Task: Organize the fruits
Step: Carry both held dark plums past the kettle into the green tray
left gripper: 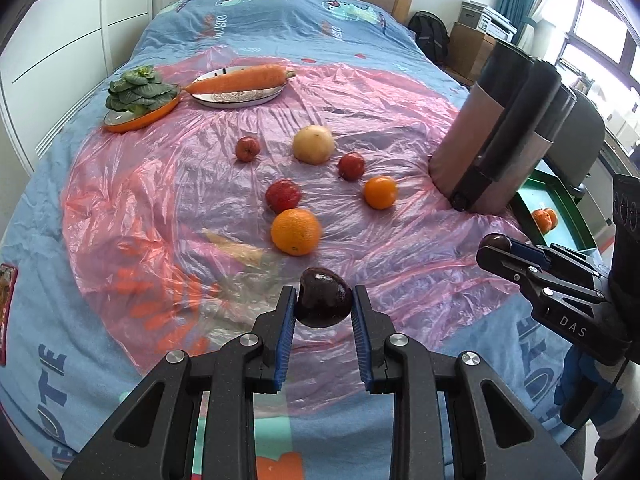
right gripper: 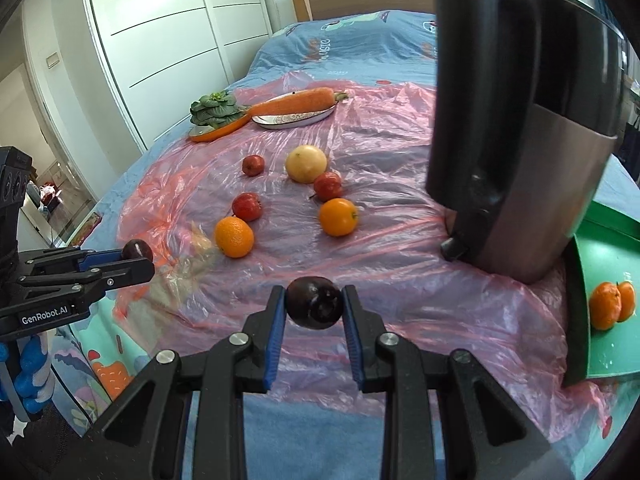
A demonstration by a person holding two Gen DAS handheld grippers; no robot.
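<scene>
Left gripper (left gripper: 324, 304) pinches a dark purple plum (left gripper: 323, 298), glossy, roundish, stem dimple facing cam, no clear long axis. Right gripper (right gripper: 314, 304) pinches a second dark plum (right gripper: 315, 301), same look. Both held above pink plastic sheet (left gripper: 160, 184) on the bed. Ahead: 2 oranges (left gripper: 296, 231), red apples (left gripper: 283, 195), yellow fruit (left gripper: 313, 144). Big steel jug (left gripper: 496, 132) stands btw the fruit and green tray (right gripper: 608, 344) w/ oranges, near right.

- Dark plums: two, one (left gripper: 323, 303) and another (right gripper: 315, 307).
- Small red apples: three, first (left gripper: 247, 149), second (left gripper: 351, 166), third (left gripper: 283, 195).
- Oranges on bed: two (left gripper: 296, 231), (left gripper: 380, 192).
- Yellow round fruit (left gripper: 313, 144): one.
- Tangerines in green tray (right gripper: 608, 356): two (right gripper: 605, 306), (right gripper: 627, 295).
- Carrot (left gripper: 240, 79): one.
- Leafy greens (left gripper: 138, 90): one head.
- Plates: two (left gripper: 236, 100), (left gripper: 132, 122).
</scene>
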